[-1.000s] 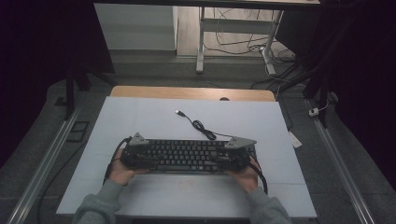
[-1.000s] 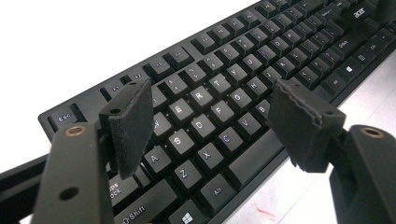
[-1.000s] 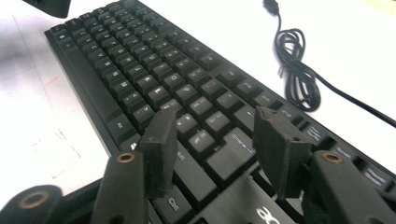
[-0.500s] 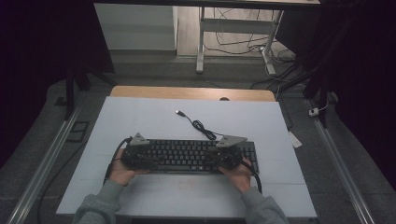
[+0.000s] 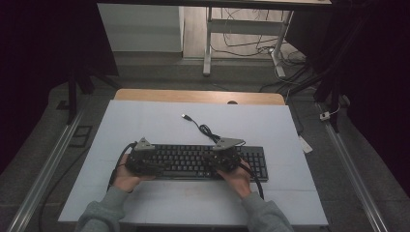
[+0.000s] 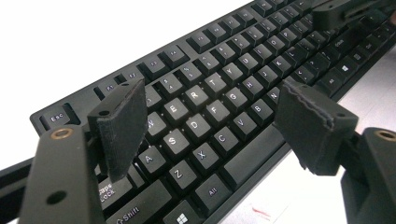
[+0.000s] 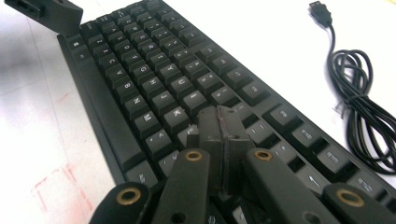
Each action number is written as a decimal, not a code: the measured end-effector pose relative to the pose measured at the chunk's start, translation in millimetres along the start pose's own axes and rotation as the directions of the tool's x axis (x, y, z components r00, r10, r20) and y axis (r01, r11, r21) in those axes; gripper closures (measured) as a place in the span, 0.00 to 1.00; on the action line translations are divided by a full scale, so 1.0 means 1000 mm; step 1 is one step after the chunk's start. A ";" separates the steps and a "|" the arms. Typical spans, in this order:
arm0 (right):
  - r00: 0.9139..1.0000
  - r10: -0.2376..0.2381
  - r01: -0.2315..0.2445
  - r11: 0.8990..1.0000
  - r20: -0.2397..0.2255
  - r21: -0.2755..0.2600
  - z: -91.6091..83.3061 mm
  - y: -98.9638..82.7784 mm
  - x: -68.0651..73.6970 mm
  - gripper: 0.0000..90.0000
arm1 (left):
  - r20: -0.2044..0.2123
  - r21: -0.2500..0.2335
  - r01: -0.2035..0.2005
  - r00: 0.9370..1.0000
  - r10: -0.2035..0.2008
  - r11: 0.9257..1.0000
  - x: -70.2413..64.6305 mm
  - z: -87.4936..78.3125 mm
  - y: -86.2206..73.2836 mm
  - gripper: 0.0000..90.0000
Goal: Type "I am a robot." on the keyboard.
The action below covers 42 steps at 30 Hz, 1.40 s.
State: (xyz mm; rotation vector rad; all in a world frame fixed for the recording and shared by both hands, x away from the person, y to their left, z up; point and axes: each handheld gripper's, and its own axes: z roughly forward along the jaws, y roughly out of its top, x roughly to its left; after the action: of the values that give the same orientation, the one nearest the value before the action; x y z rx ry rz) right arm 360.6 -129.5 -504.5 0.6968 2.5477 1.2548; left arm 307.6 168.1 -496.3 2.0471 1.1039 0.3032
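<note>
A: While the left gripper [image 6: 205,116] hovers with its fingers [image 6: 121,126] spread wide, what's under them?

B: The black keyboard [image 5: 193,162] on the white counter [image 5: 145,121], letter keys right below. The right gripper [image 7: 222,140] just pinched its fingers [image 7: 210,135] together, nothing between, tips over the keys. The USB cable [image 7: 359,112] is coiled off to their right.
</note>
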 end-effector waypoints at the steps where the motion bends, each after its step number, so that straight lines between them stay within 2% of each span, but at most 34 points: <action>1: 1.000 0.001 -0.001 1.000 -0.002 -0.004 0.002 0.001 0.000 1.00 | 0.002 0.000 0.001 1.000 -0.001 1.000 0.000 0.000 0.000 0.29; 7: 1.000 -0.003 0.003 1.000 -0.006 0.005 0.014 0.009 0.002 0.99 | 0.006 -0.002 0.006 1.000 -0.006 1.000 0.000 0.000 0.000 0.28; 24: 1.000 0.011 -0.011 0.999 0.010 0.031 0.031 0.011 0.001 0.99 | 0.014 0.012 -0.006 1.000 0.006 1.000 -0.001 0.001 0.000 0.28; 42: 1.000 0.002 -0.003 0.998 0.026 0.057 0.035 0.011 0.003 1.00 | 0.014 0.012 -0.008 1.000 0.007 1.000 -0.001 0.000 0.000 0.27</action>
State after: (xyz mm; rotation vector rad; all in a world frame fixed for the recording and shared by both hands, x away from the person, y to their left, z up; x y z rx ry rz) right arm 375.5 -98.4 -517.4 0.7237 2.5716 1.1696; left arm 307.0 167.3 -496.4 2.0611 1.0923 0.2867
